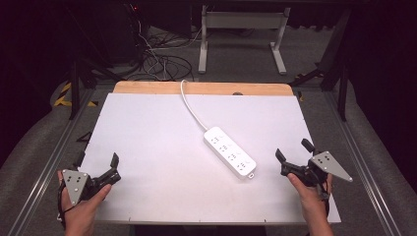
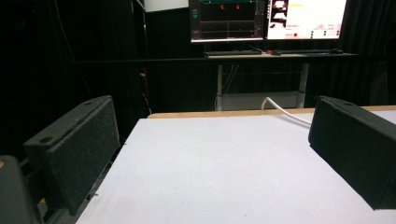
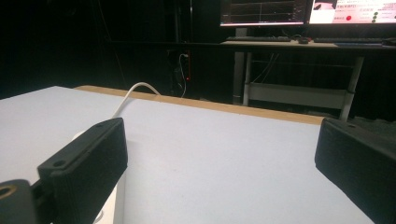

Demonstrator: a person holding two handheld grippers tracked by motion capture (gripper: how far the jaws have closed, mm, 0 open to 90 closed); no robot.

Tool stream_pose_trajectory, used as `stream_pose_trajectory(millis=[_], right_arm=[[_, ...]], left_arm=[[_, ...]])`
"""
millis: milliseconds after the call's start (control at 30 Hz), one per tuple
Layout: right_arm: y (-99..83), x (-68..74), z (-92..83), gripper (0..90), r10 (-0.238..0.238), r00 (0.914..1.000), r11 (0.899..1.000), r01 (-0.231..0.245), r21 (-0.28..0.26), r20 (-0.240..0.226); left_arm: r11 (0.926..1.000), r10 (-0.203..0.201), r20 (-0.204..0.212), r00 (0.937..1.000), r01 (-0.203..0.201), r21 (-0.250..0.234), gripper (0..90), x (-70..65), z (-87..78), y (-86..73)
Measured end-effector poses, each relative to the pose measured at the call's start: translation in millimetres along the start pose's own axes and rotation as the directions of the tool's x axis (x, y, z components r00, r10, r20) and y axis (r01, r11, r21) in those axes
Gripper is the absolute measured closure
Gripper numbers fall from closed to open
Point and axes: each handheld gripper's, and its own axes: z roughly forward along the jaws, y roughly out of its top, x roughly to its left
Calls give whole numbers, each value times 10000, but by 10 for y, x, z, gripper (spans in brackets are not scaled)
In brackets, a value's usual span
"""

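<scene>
A white power strip lies slantwise on the white table, right of the middle. Its white cable runs off over the far wooden edge. My left gripper hovers at the table's near left corner, open, with bare table between its jaws; the cable shows far off. My right gripper sits at the near right, just right of the strip's near end, also open and holding nothing. In the right gripper view the strip peeks out behind the left jaw, and its cable curves away.
A wooden strip borders the table's far edge. Beyond it stand a grey desk frame and loose floor cables. Monitors glow on that desk. Metal rails run along both sides of the table.
</scene>
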Motion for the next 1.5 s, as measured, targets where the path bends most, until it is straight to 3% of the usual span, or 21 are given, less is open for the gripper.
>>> stream_pose_trajectory(millis=[800,1100,1500], right_arm=[[9,-12,-34,39,13,10000,10000,-13,-91,83],[18,-2,-44,84,-398,9989,9991,401,-115,250],[28,2,-38,97,-491,9984,9987,494,-87,286]], left_arm=[[10000,-20,118,9999,20,-53,25,-19,22,1],[10000,-26,132,9999,26,-57,26,-18,22,1],[10000,-13,138,9999,13,-19,29,-12,21,0]])
